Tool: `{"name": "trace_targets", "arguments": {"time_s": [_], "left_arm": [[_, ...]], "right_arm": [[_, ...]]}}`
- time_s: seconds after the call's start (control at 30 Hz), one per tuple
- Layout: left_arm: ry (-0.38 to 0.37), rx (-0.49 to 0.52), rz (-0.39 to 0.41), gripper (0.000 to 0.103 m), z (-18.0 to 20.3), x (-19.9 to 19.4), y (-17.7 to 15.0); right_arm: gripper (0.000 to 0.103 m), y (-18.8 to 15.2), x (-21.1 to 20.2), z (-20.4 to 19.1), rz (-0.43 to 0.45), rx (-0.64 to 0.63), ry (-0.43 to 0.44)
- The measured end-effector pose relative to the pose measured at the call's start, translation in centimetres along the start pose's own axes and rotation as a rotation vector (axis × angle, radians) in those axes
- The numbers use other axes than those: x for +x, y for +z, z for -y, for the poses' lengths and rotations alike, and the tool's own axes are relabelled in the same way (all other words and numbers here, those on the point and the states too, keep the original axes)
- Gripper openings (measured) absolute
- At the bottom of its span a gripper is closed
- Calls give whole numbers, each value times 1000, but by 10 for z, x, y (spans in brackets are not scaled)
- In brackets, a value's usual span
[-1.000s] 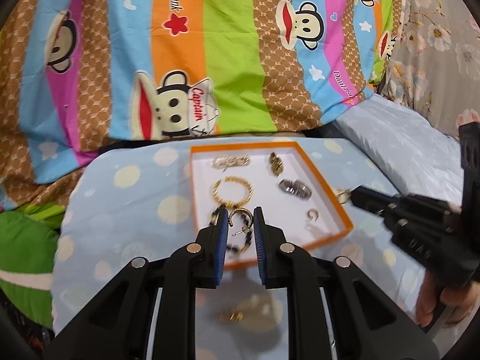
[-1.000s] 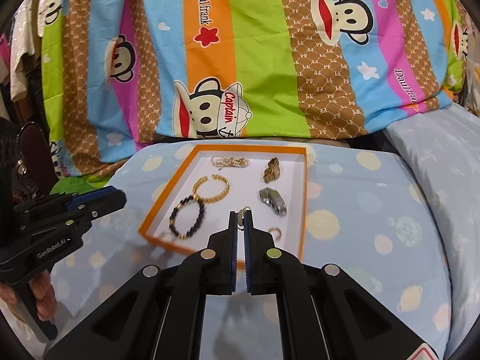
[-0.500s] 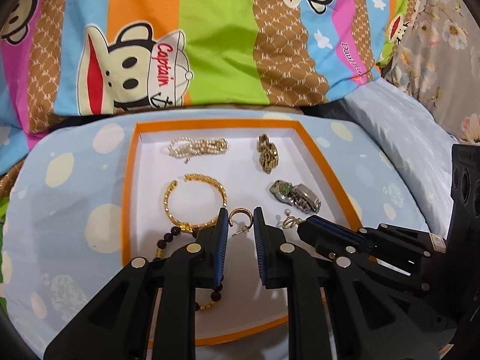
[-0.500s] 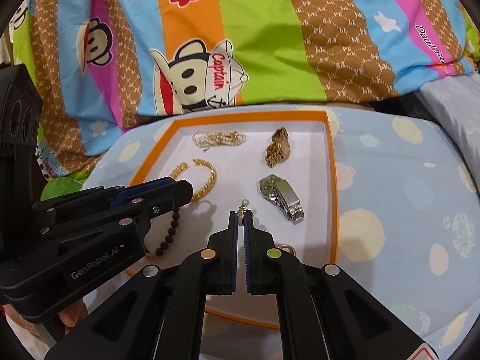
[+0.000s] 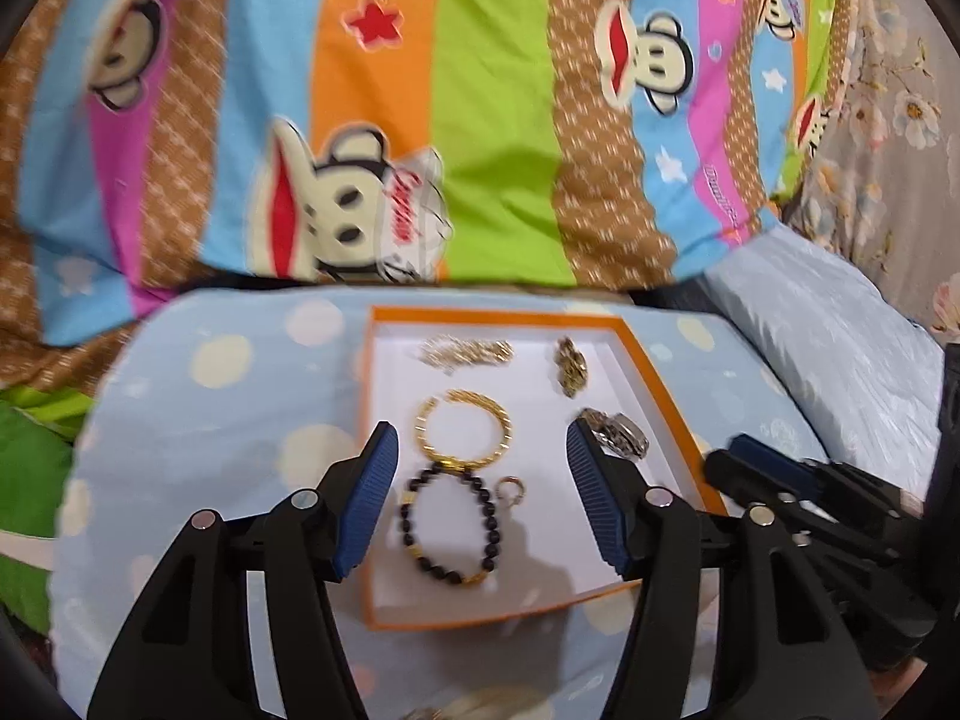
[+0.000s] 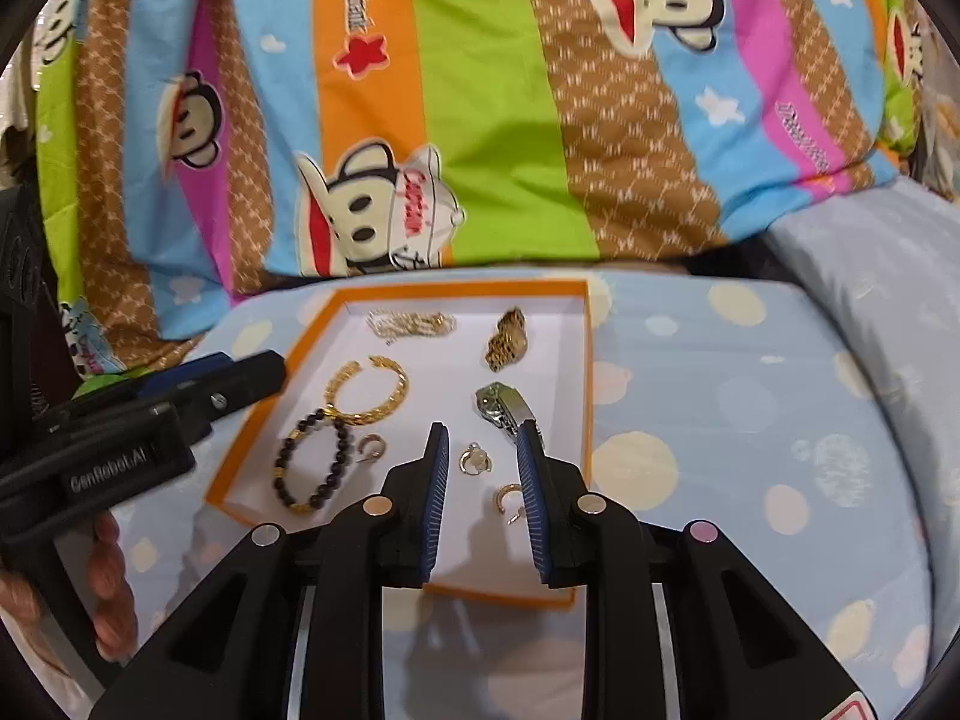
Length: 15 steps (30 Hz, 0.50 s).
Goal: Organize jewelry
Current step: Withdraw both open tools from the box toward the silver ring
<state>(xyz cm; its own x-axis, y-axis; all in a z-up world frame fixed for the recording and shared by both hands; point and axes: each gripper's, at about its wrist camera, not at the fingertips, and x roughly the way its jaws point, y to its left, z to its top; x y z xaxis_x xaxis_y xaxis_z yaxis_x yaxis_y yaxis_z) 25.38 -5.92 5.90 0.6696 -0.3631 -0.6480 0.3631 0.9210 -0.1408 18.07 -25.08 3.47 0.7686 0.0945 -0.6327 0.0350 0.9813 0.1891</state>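
A white tray with an orange rim (image 5: 660, 396) (image 6: 585, 372) lies on a blue dotted cloth. In it are a pale chain (image 5: 465, 353), a gold watch (image 5: 570, 366), a gold bangle (image 5: 501, 429), a silver watch (image 5: 621, 435) and a black bead bracelet (image 5: 450, 531). A small gold hoop earring (image 5: 511, 489) lies loose beside the beads. My left gripper (image 5: 480, 429) hangs over the tray, its jaws opening, nothing gripped. My right gripper (image 6: 481, 429) is opening too; a pearl earring (image 6: 474, 459) lies on the tray between its fingers, untouched. Another hoop (image 6: 509, 498) lies by its right finger.
A striped cartoon-monkey blanket (image 6: 480, 150) rises right behind the tray. A pale blue pillow (image 5: 840, 348) lies at the right. The dotted cloth (image 6: 750, 420) spreads around the tray. A person's hand (image 6: 111, 588) holds the left gripper's (image 6: 240, 372) handle at lower left.
Both grippers were shut on earrings, reached over the tray, then pulled back a little. Both now stand open, and the hoop and the pearl earring lie on the tray.
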Motion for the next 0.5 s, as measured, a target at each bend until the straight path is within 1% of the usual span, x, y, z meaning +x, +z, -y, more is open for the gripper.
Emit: {"name": "trace_targets", "arguments": {"time_s": [0.03, 0.07, 0.1, 0.13, 0.2, 0.27, 0.33, 0.43, 0.5], "left_arm": [[28, 7, 23, 57, -1, -11, -2], [58, 15, 46, 60, -3, -22, -5], [99, 28, 71, 62, -4, -36, -11], [129, 39, 85, 64, -5, -45, -17], [194, 59, 95, 65, -8, -61, -36], [214, 64, 82, 65, -10, -68, -54], [229, 59, 53, 65, -13, -72, -76], [237, 41, 20, 65, -15, -72, -102], [250, 38, 2, 65, -15, -69, -114]], "right_arm": [[30, -3, -13, -2, 21, -6, 0], [34, -7, -24, -4, 40, -10, -1], [38, -12, -34, -7, 55, -13, -1], [39, -19, -44, -10, 68, -14, -1], [41, -33, -60, -15, 74, -16, 12], [41, -48, -67, -21, 65, -20, 20], [41, -63, -71, -27, 49, -26, 26], [41, -86, -69, -35, 7, -28, 52], [41, -99, -66, -40, -16, -43, 45]]}}
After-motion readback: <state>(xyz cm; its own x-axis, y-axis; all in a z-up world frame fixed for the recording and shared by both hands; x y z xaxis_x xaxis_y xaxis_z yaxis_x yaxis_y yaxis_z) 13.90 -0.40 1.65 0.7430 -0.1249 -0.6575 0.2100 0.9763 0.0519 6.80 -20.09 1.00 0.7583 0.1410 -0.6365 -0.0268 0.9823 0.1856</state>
